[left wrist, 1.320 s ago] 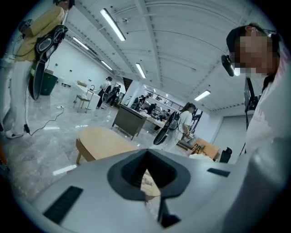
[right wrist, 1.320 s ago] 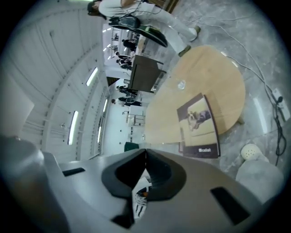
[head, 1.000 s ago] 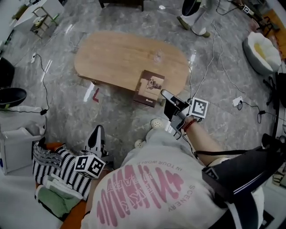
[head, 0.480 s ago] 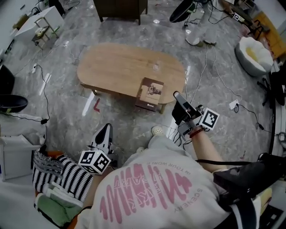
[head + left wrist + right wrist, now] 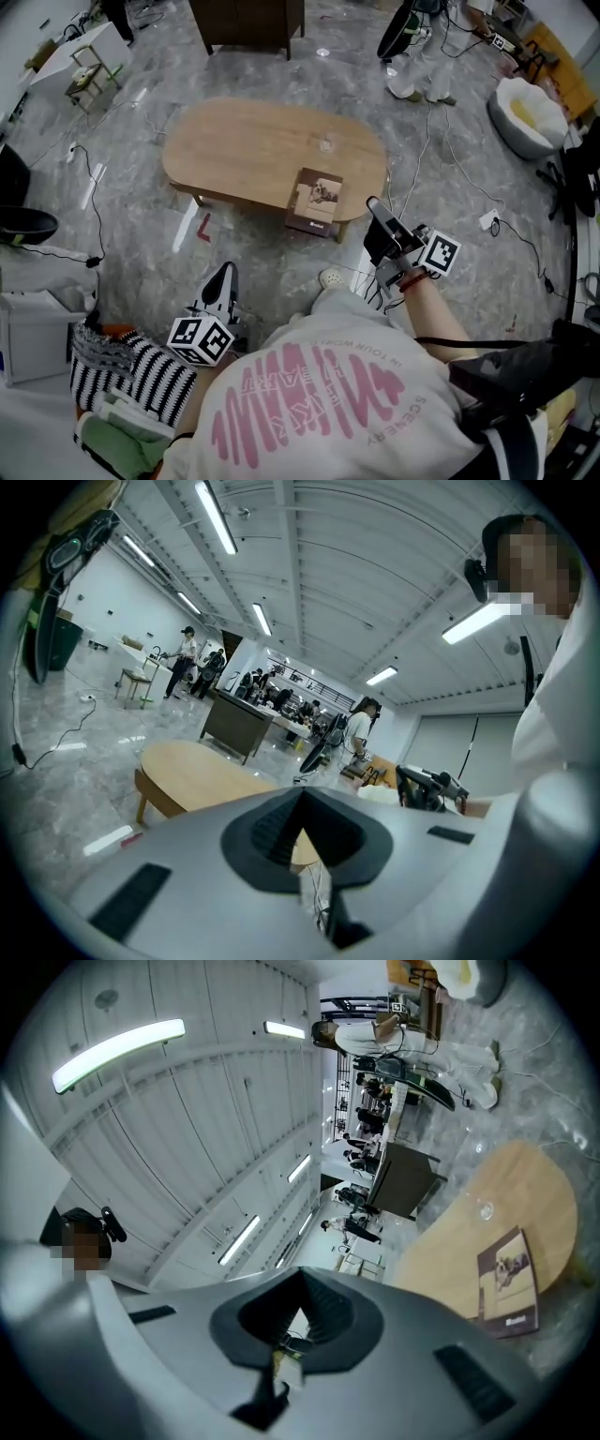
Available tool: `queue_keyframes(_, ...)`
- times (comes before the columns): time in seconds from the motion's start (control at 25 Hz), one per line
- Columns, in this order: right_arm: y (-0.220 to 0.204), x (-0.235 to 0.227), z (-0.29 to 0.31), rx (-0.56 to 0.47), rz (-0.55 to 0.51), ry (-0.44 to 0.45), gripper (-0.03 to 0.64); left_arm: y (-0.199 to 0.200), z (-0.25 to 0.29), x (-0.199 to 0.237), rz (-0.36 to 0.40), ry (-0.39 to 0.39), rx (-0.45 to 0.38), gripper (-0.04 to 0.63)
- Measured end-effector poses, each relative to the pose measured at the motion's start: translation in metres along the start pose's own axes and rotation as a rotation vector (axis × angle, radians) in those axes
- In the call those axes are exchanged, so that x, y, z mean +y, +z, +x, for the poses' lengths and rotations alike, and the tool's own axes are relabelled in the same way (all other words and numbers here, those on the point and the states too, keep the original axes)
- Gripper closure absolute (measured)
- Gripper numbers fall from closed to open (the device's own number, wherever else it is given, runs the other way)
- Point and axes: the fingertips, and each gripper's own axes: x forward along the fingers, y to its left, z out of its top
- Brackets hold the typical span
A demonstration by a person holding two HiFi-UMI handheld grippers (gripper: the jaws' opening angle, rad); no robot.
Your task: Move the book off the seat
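Observation:
A brown book [image 5: 314,200] lies flat on the near edge of the oval wooden table [image 5: 244,145]; the right gripper view shows the book [image 5: 511,1283] too, on the table [image 5: 487,1232]. My right gripper [image 5: 373,204] hovers just right of the book, apart from it, jaws shut with nothing in them [image 5: 302,1274]. My left gripper [image 5: 223,269] is low at the left, beside my knee, pointing toward the table [image 5: 187,771]. Its jaws [image 5: 302,799] meet at the tips and hold nothing.
A striped cloth [image 5: 131,375] and green fabric lie on the seat at lower left. A white box [image 5: 37,328] stands to the left of it. Cables cross the marble floor. A small glass [image 5: 326,145] stands on the table. A dark cabinet [image 5: 248,19] is behind, a white cushion [image 5: 530,112] far right.
My right gripper has drawn away from the book's right corner, up and to the right. The book stays on the table. The left gripper has hardly moved.

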Motion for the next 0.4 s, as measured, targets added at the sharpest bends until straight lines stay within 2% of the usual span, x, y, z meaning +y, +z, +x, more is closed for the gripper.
queue_keyframes(0.4, -0.0079, -0.0025, 0.0014, 0.036, -0.008, -0.01, 0.606, 0.0016, -0.0011, -0.0012, -0.005, 0.013, -0.012, 0.588)
